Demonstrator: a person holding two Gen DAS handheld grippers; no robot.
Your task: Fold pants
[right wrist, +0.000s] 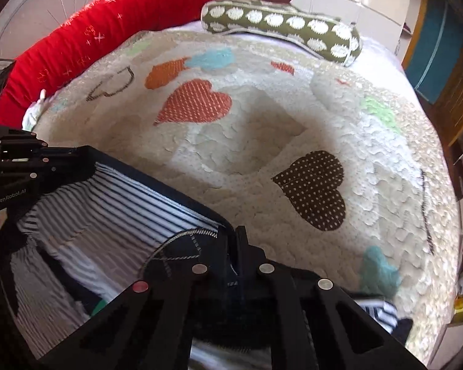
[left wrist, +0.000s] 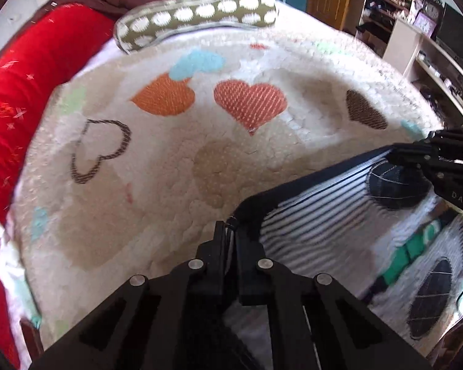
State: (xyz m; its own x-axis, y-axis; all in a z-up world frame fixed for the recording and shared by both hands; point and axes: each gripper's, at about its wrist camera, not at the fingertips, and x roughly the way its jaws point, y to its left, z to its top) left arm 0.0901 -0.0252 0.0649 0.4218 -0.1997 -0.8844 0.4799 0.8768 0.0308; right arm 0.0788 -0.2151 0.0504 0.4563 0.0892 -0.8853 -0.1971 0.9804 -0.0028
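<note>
The pants [left wrist: 321, 215] are black-and-white striped with a dark waistband and dark round patches. They hang stretched between my two grippers above the bed. My left gripper [left wrist: 230, 228] is shut on one end of the waistband. My right gripper [right wrist: 233, 237] is shut on the other end, next to a round patch [right wrist: 176, 256]. The right gripper also shows in the left wrist view [left wrist: 398, 154], and the left gripper in the right wrist view [right wrist: 83, 154]. The pants' legs hang below, mostly hidden by the gripper bodies.
A cream quilt [left wrist: 176, 160] with coloured hearts covers the bed. A red bolster [left wrist: 31, 86] lies along the left side. A green pillow with white dots [left wrist: 200, 18] lies at the head. Shelves [left wrist: 423, 49] stand at the right.
</note>
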